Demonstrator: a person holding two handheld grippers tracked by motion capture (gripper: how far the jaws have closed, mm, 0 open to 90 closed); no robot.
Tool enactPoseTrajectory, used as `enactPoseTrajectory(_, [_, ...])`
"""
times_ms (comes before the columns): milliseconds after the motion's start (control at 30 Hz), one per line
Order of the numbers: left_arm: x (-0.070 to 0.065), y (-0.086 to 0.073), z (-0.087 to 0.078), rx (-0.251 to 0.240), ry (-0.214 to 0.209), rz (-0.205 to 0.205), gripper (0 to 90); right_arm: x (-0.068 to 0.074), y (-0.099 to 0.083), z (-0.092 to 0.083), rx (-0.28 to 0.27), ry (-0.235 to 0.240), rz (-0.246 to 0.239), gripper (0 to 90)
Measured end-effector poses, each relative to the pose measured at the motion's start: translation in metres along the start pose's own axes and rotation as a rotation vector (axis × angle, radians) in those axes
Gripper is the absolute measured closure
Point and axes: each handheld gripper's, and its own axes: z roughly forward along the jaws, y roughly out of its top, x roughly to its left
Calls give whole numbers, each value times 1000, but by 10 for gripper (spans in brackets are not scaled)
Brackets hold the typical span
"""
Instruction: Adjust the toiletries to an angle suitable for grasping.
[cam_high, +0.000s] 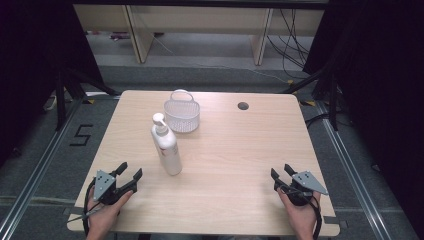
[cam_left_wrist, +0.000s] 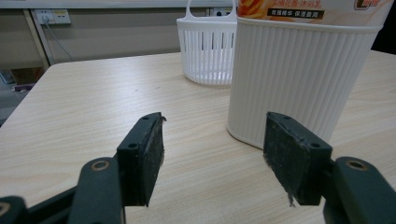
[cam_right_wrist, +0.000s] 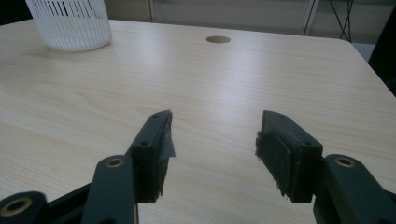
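Observation:
A white pump bottle (cam_high: 167, 146) stands upright left of the table's middle; its ribbed body (cam_left_wrist: 289, 79) rises close ahead of my left gripper, slightly to the right. Behind it sits a white slotted basket (cam_high: 182, 114) (cam_left_wrist: 208, 51) (cam_right_wrist: 70, 23) with a handle. My left gripper (cam_high: 129, 173) (cam_left_wrist: 212, 156) rests near the front left corner, held by a hand, jaws open with only table between them. Near the front right corner my right gripper (cam_high: 281, 171) (cam_right_wrist: 214, 149) stands open over bare wood.
A round cable hole (cam_high: 243, 106) (cam_right_wrist: 218, 39) lies in the wooden table (cam_high: 235, 160) toward the back right. Beyond the far edge stand desk legs and trailing cables on the floor. A floor mark "5" lies left of the table.

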Motion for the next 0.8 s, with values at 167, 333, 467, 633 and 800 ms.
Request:
enactPoseTrajectory(167, [0,0,-1,1,-8,-5,398,0,0,-2,-11,-8,5,444])
enactPoseTrajectory(333, [-2,3,-4,-2,-14,-6,443,-2,0,0,-3,-2,-12,442])
enactPoseTrajectory(467, [-4,7,-6,-5,-30,2,513,-1,-1,0,-24,-7,-7,442])
enactPoseTrajectory(633, [-7,10,-8,-17,-48,3,570,-1,-1,0,-25,-10,-13,443])
enactPoseTrajectory(800, [-9,13,-8,-32,-67,4,600,-1,0,-1,-1,-4,-20,443])
